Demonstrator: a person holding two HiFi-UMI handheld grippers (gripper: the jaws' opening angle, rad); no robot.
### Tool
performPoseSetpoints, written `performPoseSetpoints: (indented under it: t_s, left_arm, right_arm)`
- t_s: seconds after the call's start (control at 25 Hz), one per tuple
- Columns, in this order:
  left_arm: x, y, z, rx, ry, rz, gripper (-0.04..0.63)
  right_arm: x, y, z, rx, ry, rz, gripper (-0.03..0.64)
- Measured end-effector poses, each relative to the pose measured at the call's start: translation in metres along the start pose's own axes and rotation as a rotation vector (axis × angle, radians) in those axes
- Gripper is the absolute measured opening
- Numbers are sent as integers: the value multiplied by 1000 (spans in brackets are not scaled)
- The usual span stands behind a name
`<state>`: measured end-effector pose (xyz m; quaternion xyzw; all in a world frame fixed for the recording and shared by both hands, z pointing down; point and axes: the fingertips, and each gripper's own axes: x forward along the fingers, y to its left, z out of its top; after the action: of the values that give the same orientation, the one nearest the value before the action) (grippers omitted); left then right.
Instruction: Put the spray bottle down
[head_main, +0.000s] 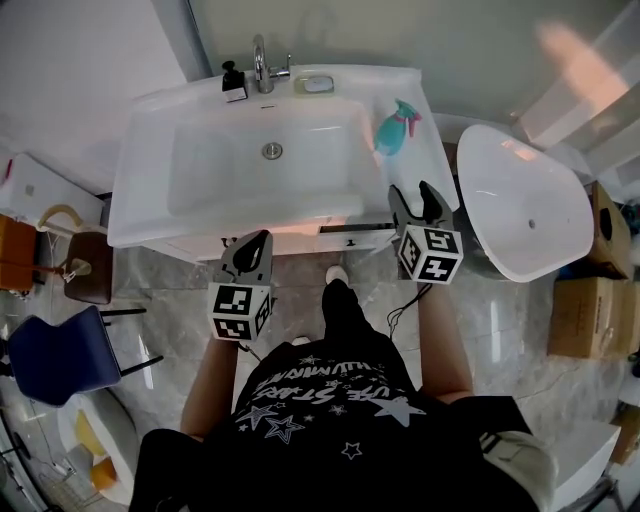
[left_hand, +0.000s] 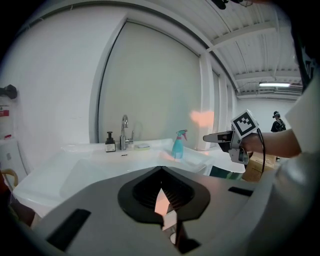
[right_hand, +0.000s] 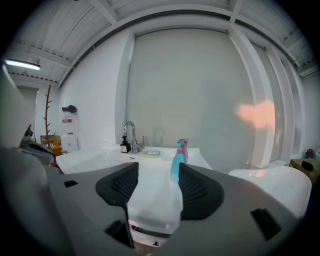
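Spray bottle (head_main: 397, 128): I see it standing upright on the right rear ledge of the sink (head_main: 140, 215), with neither gripper touching it.
Left gripper (head_main: 257, 240): mine hovers just off the sink's front edge, its fingers pressed together with nothing in them.
Right gripper (head_main: 416, 200): I hold it at the sink's front right corner, fingers spread wide and empty. The bottle shows beyond the gap, well apart.
Faucet (head_main: 261, 60): at the middle of the sink's back rim.
Soap bottle (head_main: 234, 82): just left of the faucet, on the same rim.
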<state>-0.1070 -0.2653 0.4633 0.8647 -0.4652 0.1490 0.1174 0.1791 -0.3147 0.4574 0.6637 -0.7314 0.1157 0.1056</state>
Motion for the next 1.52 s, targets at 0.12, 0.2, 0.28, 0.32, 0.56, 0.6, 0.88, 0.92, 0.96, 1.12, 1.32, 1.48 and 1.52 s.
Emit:
performPoseSetpoints:
  t_s: [0.12,0.2,0.28,0.32,0.56,0.6,0.88,0.92,0.96,1.12,1.32,1.48,1.52]
  left_arm:
    - [-28,-10,-10,4,-4,-19,15]
    - [-46,-17,-16,5,-7,-34,15]
    - [-62,-24,-21,14,-12,-50,15]
    - [-69,-27,-23,20,-16,-57,15]
    - [-96,-40,-29,22,-37,-94,15]
    - [-99,-43,-32,19,-36,-100,15]
    - [-110,-75,-41,18,-34,-116,15]
    - [-110,-80,-41,17,-34,-117,15]
    - [-110,-85,-41,17,-34,-117,15]
    - [-116,-114,-41,33,-24,-120,15]
    - [-137,-150,-48,40,-14,-105,15]
    - [-160,-175,-60,34,-5,-89,15]
    - [-166,-181,-63,34,-2,-85,15]
  right_arm:
    - [-34,21,-6,11,-6,4,211]
    - [-56,35,-12,26,-6,6,181]
    - [-76,51,-19,31,-4,12,149]
    - [-85,58,-22,31,-4,15,136]
    - [-131,88,-32,31,-14,-4,21]
    - [-138,90,-33,25,-16,-4,17]
    - [-173,91,-48,2,20,31,12]
    - [-177,91,-50,-2,23,41,12]
    - [-181,93,-53,-5,26,54,12]
    - [-203,99,-65,6,48,107,11]
    - [-239,97,-79,14,54,157,11]
    - [-270,90,-90,16,55,175,11]
    - [-277,89,-92,14,55,178,11]
